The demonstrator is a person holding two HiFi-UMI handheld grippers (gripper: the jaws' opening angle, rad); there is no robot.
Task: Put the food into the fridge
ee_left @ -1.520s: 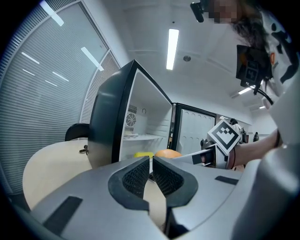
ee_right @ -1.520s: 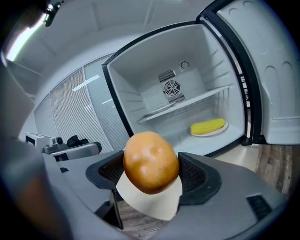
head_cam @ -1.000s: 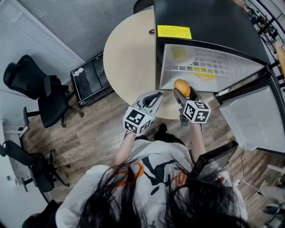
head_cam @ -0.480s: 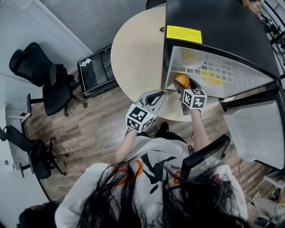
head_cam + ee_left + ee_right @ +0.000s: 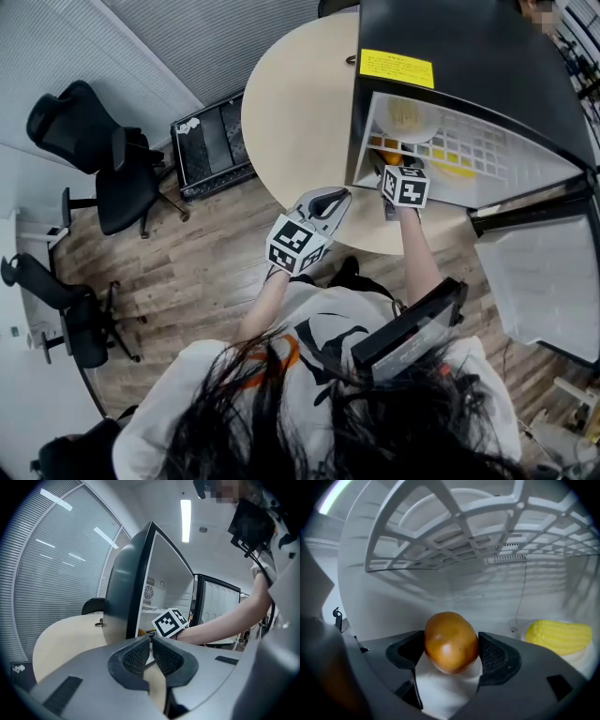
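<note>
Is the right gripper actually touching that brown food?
Touching. In the right gripper view, the right gripper has both jaws pressed against the brown food.

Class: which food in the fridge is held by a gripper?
The brown potato, clamped between the right gripper's jaws; the yellow corn lies free.

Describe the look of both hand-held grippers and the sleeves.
Both the left hand-held gripper and right hand-held gripper have grey bodies, dark cross-hatched pads and a white cube of black square markers. The person wears a short-sleeved white T-shirt with black and orange print.
</note>
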